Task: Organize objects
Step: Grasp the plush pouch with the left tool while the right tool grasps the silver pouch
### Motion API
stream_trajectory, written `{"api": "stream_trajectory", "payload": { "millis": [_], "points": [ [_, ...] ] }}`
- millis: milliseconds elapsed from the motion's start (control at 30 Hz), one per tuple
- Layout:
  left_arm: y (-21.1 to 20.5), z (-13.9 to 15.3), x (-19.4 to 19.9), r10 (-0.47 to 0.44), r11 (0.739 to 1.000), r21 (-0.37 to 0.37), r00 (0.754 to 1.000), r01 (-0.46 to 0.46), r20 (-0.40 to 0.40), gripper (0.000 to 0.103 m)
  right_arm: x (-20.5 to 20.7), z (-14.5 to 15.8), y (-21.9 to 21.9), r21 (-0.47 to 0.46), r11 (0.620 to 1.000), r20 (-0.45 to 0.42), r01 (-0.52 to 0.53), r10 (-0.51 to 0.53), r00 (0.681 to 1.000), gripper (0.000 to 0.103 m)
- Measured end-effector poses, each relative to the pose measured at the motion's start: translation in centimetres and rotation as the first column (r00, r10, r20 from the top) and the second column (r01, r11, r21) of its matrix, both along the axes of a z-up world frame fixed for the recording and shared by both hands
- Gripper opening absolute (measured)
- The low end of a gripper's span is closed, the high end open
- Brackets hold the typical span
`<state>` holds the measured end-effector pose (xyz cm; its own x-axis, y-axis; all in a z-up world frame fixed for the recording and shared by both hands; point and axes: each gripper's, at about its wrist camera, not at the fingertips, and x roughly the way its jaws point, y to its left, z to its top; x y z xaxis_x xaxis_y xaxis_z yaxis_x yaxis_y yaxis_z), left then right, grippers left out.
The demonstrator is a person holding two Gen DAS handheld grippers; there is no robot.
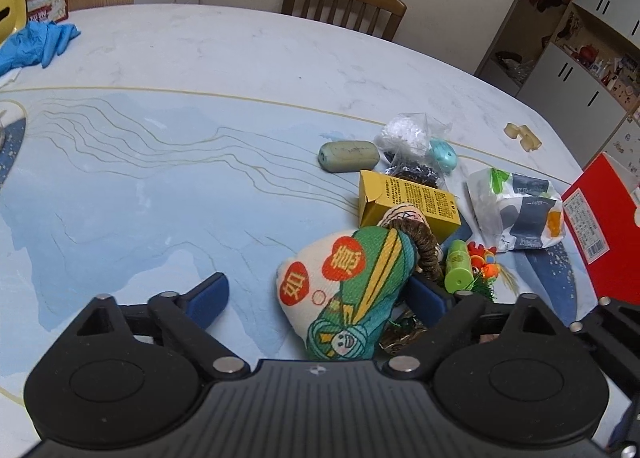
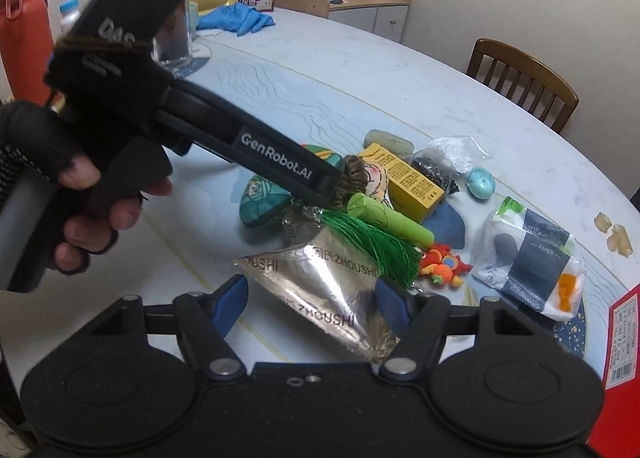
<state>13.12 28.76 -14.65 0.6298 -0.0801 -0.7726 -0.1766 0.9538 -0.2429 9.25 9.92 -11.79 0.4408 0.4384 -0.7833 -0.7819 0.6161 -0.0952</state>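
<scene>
So the pile sits right of centre in the left wrist view. A printed cloth pouch (image 1: 344,294), green and cream with red patches, lies tilted at the bottom. Above it is a yellow cardboard box (image 1: 408,202) on its side, then a grey-green oval soap bar (image 1: 349,155). A lime green plastic tube (image 1: 457,266) lies beside the pouch. At far right there's a white paper tissue pack (image 1: 516,210). A crinkled silver foil bag (image 2: 320,290) lies flat at lower centre in the right wrist view.

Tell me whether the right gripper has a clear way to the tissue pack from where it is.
Probably yes. The right gripper is open, with the foil pouch lying between its fingers. The tissue pack lies to its right on the table, with nothing on top, and only the small orange toy near the path.
</scene>
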Motion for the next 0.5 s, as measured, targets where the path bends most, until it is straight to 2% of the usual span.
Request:
{"api": "stream_trajectory", "payload": {
  "millis": [233,400,500],
  "points": [
    [-0.15,0.09,-0.09,-0.024,0.999,-0.039,1.0,0.024,0.002,0.065,-0.04,-0.34,0.31,-0.021,1.0,0.027,0.003,-0.003,1.0,0.059],
    [-0.18,0.22,-0.28,-0.013,0.999,-0.042,1.0,0.013,-0.007,0.061,-0.32,-0.19,0.29,-0.03,1.0,0.04,-0.009,0.01,0.999,0.05],
    [-0.14,0.47,-0.58,-0.011,0.999,-0.049,1.0,0.01,-0.008,0.06,-0.34,0.15,0.08,-0.024,1.0,0.024,-0.004,0.005,1.0,0.049]
  ]
}}
